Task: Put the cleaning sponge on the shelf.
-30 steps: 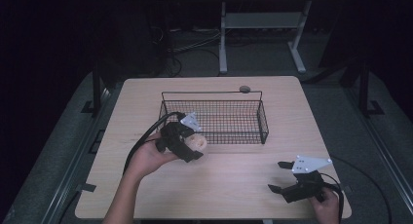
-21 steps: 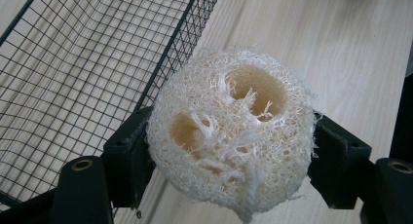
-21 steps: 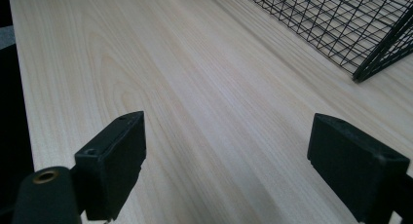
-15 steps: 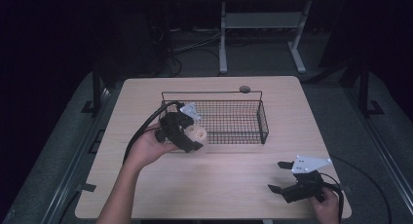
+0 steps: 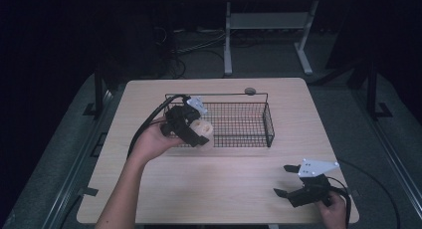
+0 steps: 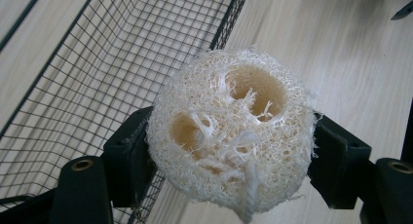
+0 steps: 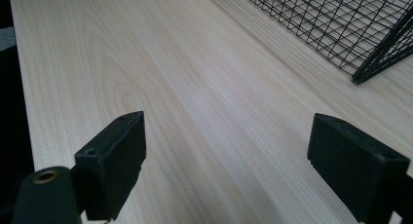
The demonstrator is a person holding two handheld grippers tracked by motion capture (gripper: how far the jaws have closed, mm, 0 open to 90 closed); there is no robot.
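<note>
Loofah [image 6: 231,131] sits clamped between the left gripper's [image 5: 191,129] jaws, one pad [image 6: 129,160] pressing each side, its holed face turned toward the camera. It hangs in the air at the basket's [image 5: 268,124] near-left rim, probably carried there so it can drop inside. Right gripper [image 5: 288,181] rests low at the table's [image 5: 224,184] near-right corner, jaws wide apart and holding nothing, likely parked out of the way.

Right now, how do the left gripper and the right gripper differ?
The left gripper is shut on a loofah sponge; the right gripper is open and holds nothing. The left gripper is raised at the wire basket rim; the right gripper sits low near the table front corner. Both have black jaws and a trailing cable.
</note>
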